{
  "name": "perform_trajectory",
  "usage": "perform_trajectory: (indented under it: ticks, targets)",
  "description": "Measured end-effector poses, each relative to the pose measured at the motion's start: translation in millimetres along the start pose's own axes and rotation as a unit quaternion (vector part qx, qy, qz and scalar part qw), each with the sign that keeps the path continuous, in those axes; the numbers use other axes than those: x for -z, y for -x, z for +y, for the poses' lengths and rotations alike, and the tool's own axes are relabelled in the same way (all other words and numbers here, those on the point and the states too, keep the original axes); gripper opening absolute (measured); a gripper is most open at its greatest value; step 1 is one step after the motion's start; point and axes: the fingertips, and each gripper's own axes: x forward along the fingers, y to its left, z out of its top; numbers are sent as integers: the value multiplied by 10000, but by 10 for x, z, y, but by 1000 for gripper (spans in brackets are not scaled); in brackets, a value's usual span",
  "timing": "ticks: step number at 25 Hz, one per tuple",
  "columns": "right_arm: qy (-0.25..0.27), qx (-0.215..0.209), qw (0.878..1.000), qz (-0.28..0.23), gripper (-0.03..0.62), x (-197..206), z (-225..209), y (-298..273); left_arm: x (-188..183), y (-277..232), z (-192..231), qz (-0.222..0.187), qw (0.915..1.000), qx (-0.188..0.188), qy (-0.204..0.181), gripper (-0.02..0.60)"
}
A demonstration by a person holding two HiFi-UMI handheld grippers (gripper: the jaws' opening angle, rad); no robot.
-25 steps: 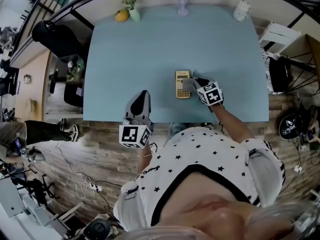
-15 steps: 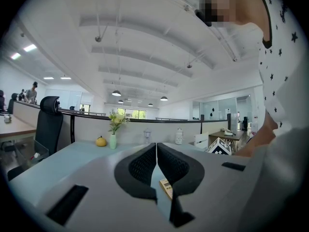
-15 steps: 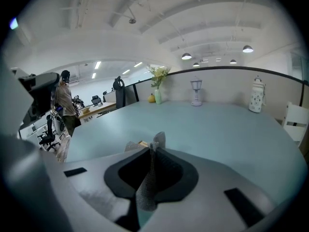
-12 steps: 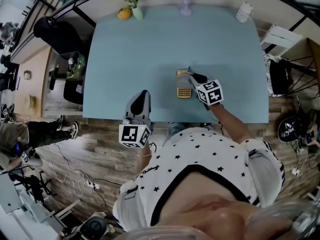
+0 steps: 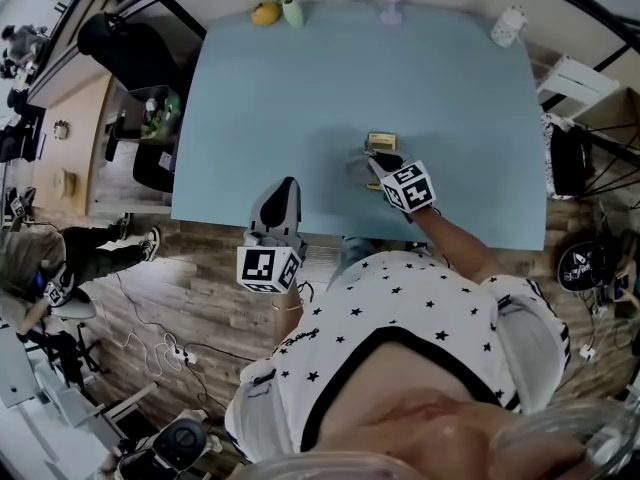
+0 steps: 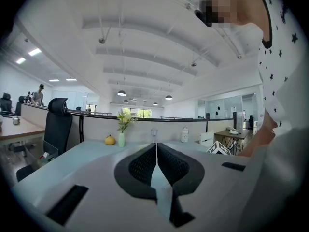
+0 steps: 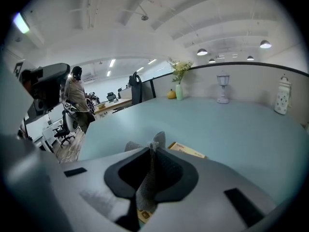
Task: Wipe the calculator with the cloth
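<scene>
Pinches grey fabric cloth (image 7: 146, 190) in right gripper (image 7: 153, 152) jaws atop yellow rectangular calculator (image 5: 381, 142) on pale blue surface (image 5: 280, 98), with left gripper (image 6: 156, 154) jaws pressed together.

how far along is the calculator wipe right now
Done: the cloth is picked up, clamped in the right gripper. In hand: that gripper sits over the calculator with the cloth hanging down onto it, so wiping looks under way. Left: how much surface is cleaned cannot be told; only the calculator's far end shows. The left gripper is shut, empty, by the table's near edge.
</scene>
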Motion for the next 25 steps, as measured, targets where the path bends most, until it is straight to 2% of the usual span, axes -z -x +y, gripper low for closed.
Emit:
perform_trajectory:
  ticks: [7, 25]
  targets:
    - [25, 227, 9997, 114, 37, 112, -154, 3, -19, 23, 26, 6, 10000, -23, -24, 31]
    - [-471, 919, 9943, 271, 35, 542, -737, 459, -42, -420, -393, 38, 9980, 630, -81, 31]
